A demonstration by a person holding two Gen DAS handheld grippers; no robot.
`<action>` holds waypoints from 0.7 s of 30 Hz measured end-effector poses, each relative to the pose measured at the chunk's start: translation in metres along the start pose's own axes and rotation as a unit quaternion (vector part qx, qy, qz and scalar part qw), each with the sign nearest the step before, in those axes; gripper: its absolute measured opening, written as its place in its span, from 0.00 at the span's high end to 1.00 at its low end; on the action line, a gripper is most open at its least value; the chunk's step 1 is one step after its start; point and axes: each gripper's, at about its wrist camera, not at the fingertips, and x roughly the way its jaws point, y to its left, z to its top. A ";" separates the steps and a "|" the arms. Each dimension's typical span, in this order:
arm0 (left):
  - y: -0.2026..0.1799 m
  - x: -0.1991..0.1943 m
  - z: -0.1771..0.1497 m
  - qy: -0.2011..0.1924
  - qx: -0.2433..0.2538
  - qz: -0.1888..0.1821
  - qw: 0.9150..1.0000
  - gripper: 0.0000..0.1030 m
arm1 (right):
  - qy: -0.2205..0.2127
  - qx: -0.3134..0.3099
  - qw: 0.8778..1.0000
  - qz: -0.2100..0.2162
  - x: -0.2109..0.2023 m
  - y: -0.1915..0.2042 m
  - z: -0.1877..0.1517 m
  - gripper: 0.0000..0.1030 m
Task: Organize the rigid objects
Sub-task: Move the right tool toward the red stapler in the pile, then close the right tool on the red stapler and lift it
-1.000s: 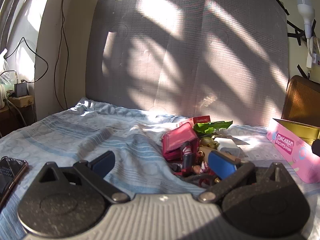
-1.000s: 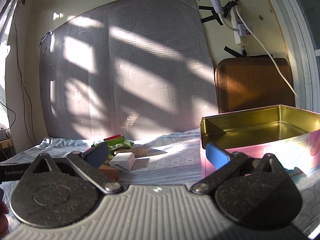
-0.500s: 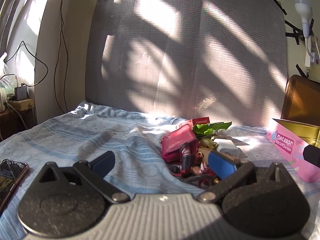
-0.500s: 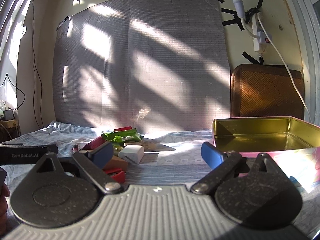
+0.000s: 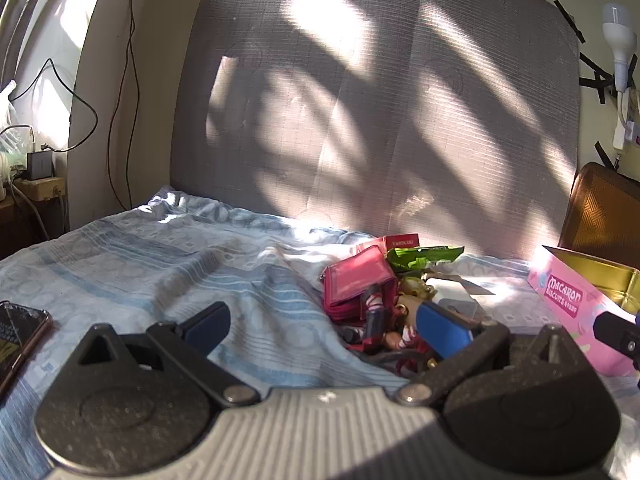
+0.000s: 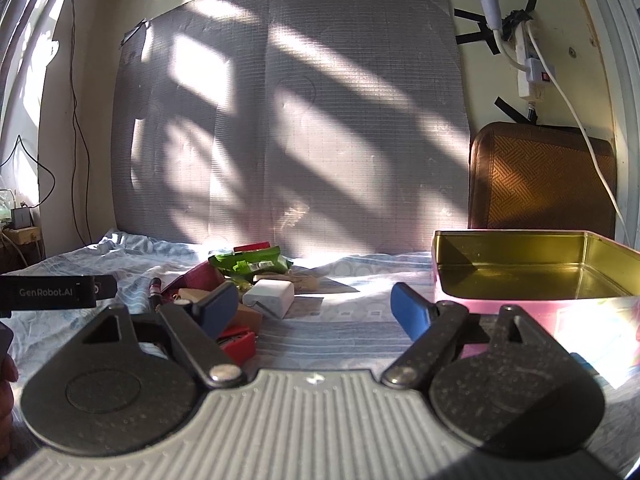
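Left gripper [image 5: 324, 326]: fingers spread wide, nothing between them, hovering low over the blue striped bedsheet [image 5: 168, 264]. Right gripper [image 6: 314, 308]: also spread wide and holding nothing.

Pink tin [image 6: 600, 320] ("Macaron Biscuits") sits just ahead-right of the right gripper, its near corner just beyond the right finger. Lid off, gold interior [image 6: 532, 276] visible; the part in view holds nothing. From the left wrist view the same tin [image 5: 568, 300] is far right, well apart from the left gripper.

Loose pile of objects lies on the sheet, ahead-left of the right gripper and ahead-right of the left one:
- pink wallet [image 5: 358, 284], just beyond the left gripper's right finger
- small figurine [image 5: 374, 316] touching the wallet
- green packet [image 6: 250, 262] at the back of the pile
- white charger block [image 6: 270, 298], nearest the right gripper's open span
- red block [image 6: 240, 344] beside the right gripper's left finger

Phone [image 5: 18, 332] lies at the far left of the left gripper, apart from the pile.
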 end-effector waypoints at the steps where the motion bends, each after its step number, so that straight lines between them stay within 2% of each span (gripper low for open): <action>1: 0.002 0.001 0.000 0.003 -0.005 -0.002 1.000 0.01 | 0.002 0.000 1.000 0.001 0.000 0.000 0.000 0.24; 6: 0.011 0.005 0.002 0.017 -0.030 -0.005 0.999 0.04 | 0.019 -0.002 1.000 0.006 0.005 0.001 0.000 0.32; 10: 0.015 0.006 0.002 0.023 -0.043 -0.007 0.999 0.06 | 0.041 -0.002 0.999 0.015 0.010 0.001 0.000 0.34; 16: 0.018 0.008 0.002 0.027 -0.051 -0.011 0.998 0.08 | 0.097 -0.022 0.993 0.067 0.026 0.012 0.001 0.35; 21: 0.021 0.011 0.002 0.035 -0.062 -0.011 0.997 0.09 | 0.162 -0.056 0.979 0.109 0.052 0.031 0.000 0.35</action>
